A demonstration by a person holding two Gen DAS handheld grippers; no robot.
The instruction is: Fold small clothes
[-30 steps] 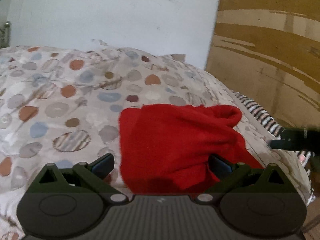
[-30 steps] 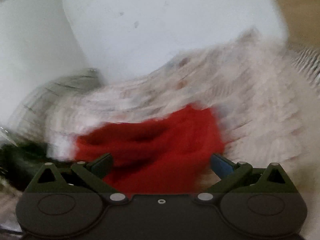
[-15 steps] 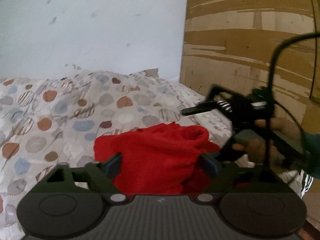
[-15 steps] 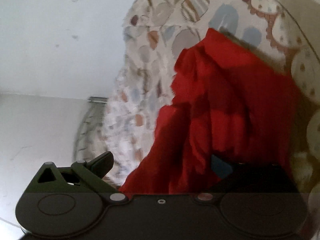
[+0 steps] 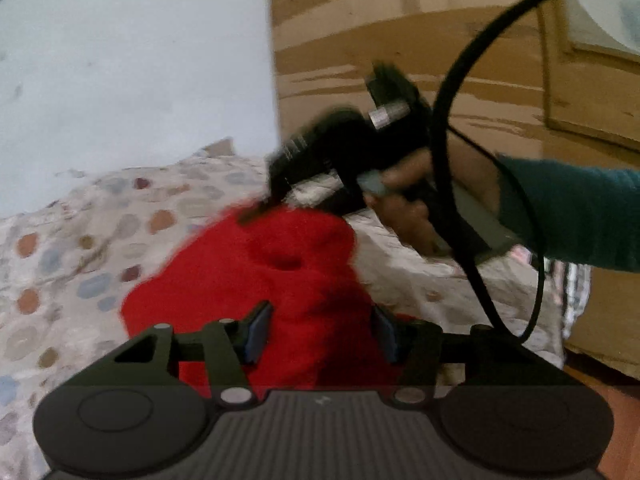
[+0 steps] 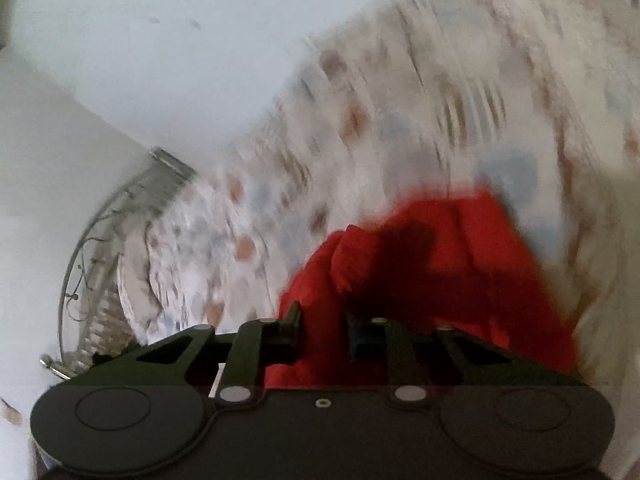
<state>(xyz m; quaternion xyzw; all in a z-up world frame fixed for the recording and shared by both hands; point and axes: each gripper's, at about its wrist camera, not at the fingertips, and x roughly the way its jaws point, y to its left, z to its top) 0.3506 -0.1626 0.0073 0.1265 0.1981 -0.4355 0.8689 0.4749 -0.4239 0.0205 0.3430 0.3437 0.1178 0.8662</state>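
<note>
A small red garment lies bunched on the spotted bedspread. My left gripper has its jaws partly closed around a thick fold of the garment near its front edge. My right gripper has its jaws narrowed onto the red garment. In the left wrist view the right gripper comes in from the right, held by a hand, with its tips gripping the garment's far top edge and lifting it. The right wrist view is blurred.
A brown wooden wardrobe stands right of the bed, and a pale wall is behind it. A black cable loops from the right gripper. A metal bed frame curves at the left. Striped cloth lies at the bed's right edge.
Both grippers have narrowed onto the red garment. The right gripper moved in from the right to its far top edge and raised it. The left gripper moved closer and turned right.
</note>
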